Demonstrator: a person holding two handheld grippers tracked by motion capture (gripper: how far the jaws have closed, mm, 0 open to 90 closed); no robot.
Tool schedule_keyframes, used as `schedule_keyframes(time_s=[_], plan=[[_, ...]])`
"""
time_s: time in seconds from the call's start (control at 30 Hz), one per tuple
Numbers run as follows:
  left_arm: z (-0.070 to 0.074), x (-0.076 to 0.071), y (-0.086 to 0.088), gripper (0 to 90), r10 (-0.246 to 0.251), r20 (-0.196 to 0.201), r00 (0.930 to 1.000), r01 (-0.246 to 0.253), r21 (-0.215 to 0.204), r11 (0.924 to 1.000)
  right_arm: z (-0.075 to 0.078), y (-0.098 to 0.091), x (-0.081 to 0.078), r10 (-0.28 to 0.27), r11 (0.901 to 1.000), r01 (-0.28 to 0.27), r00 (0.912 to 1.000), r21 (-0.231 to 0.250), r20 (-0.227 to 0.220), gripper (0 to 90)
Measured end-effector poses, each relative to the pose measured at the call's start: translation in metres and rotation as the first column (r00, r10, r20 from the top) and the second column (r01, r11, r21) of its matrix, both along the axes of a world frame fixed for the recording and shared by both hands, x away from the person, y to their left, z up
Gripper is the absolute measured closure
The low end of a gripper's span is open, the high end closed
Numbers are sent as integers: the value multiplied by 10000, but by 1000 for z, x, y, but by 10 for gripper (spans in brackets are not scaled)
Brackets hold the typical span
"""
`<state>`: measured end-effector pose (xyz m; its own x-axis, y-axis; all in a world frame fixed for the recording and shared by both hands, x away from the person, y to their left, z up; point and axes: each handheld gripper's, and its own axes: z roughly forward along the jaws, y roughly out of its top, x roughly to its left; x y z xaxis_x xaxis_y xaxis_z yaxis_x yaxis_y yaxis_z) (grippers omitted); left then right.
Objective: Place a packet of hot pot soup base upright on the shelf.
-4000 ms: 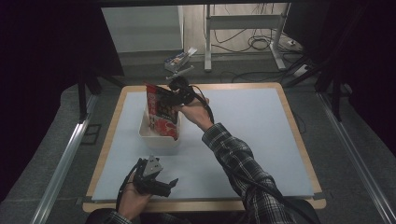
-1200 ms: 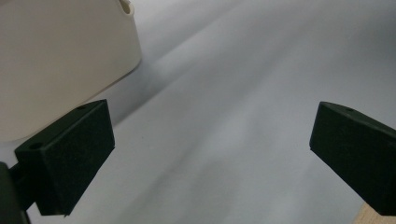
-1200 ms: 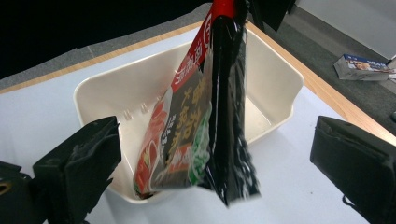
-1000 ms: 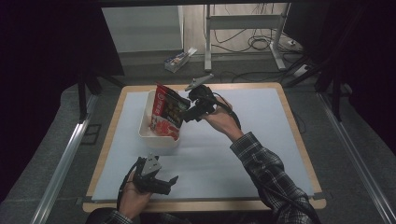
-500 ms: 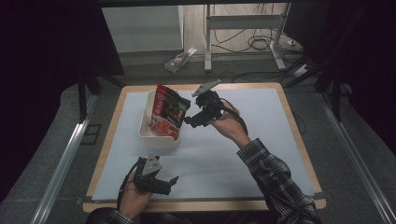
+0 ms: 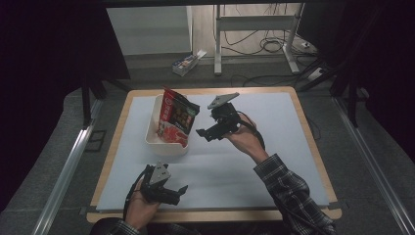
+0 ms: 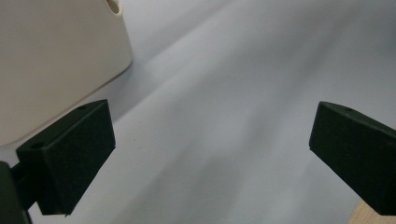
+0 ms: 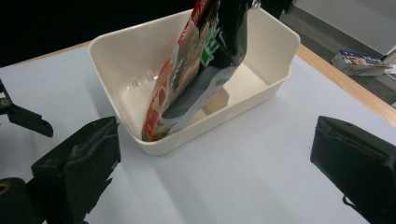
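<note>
We are holding the right gripper [image 6: 208, 131] at the centre of the high view, jaws apart and clamping nothing, just right of the snack bag [image 6: 177, 117]. The bag is standing tilted inside the white bin [image 6: 155, 139] on the surface [image 6: 274, 147]. We are resting the left gripper [image 6: 177, 192] at lower left, jaws apart.

The print on the snack bag [image 8: 196, 60] in the bin is too blurred to read.
</note>
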<state>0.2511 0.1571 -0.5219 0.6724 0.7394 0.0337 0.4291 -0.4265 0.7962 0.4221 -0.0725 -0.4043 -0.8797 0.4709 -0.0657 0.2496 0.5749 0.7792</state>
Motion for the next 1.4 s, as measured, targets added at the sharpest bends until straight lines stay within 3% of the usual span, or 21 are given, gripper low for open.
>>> schedule_keyframes(time_s=[0.53, 0.83, 1.4], plan=[[-1, 0, -2, 3, -125, 0, 9999, 125, 242, 9996, -22, -20, -16, -208, 9998, 208, 9995, -26, -230, 15], [-1, 0, -3, 3, -168, 18, 9999, 167, 335, 9993, -31, -36, -25, -411, 9989, 416, 9989, 218, -208, 17], [0, 0, -2, 4, -197, 67, 9998, 194, 340, 9992, -31, -53, -47, -680, 9973, 679, 9977, 296, 22, 0]])
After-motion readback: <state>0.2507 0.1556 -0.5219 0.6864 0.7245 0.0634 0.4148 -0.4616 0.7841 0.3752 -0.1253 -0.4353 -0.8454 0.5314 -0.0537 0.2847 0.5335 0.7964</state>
